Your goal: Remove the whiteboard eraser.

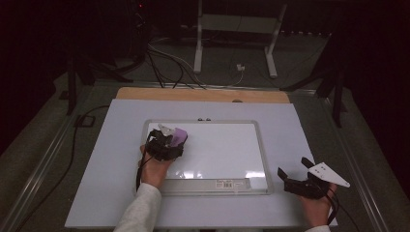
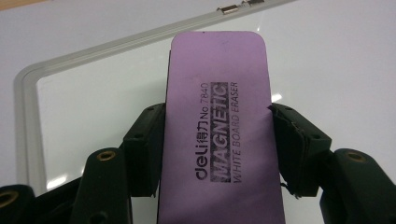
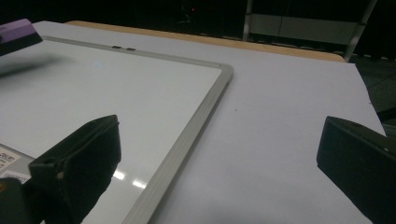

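A purple magnetic whiteboard eraser (image 2: 217, 130) sits clamped between the black jaws of my left gripper (image 2: 217, 149), held over the upper left part of the whiteboard (image 2: 93, 107). In the high view the left gripper (image 1: 170, 138) and the purple eraser (image 1: 180, 137) are near the board's top left corner, inside the silver frame (image 1: 205, 121). My right gripper (image 1: 295, 166) rests off the board at the lower right, jaws wide apart with nothing between them. The right gripper view looks across the whiteboard's frame (image 3: 187, 135), with the purple eraser (image 3: 16, 32) at the far left.
The whiteboard lies on a pale sheet (image 1: 309, 125) that covers a wooden table (image 1: 203, 94). A label strip (image 1: 227, 183) runs along the board's near edge. Beyond the table stand a white frame (image 1: 237, 29) and cables (image 1: 169, 67) on the floor.
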The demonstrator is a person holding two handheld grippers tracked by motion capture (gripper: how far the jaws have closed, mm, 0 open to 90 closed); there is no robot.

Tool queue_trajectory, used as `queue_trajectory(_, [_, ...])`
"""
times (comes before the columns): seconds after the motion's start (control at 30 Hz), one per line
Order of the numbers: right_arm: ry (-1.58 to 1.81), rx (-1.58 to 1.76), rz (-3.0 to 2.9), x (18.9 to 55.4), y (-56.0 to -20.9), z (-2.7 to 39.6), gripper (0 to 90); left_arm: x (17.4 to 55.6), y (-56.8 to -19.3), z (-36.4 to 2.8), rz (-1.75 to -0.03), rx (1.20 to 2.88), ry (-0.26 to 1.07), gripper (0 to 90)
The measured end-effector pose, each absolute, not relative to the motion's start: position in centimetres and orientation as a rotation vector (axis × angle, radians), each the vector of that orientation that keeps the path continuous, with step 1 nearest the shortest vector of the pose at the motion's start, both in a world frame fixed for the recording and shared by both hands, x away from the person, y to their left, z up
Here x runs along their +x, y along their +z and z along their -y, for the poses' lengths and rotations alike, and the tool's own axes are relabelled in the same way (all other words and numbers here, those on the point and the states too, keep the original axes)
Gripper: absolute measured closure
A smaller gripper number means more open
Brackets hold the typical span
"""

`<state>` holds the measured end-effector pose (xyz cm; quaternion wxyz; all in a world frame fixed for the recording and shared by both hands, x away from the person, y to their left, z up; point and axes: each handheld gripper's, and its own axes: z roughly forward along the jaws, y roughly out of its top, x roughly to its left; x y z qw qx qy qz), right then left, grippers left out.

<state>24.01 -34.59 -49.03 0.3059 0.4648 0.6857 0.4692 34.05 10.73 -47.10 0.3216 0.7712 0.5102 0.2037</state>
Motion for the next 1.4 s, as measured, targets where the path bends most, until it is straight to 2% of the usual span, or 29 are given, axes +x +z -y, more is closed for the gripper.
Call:
queue_trajectory(0.53, [1.241,1.239,-1.811,23.9,-49.1,34.6,0.3,30.5,-46.7,-12.5,-1.360,2.002,0.629,41.7])
queue_trajectory(1.4, [1.239,1.239,-1.809,23.9,-49.1,34.6,0.3,27.1,-48.2,-15.1,-1.441,1.981,0.661,41.6])
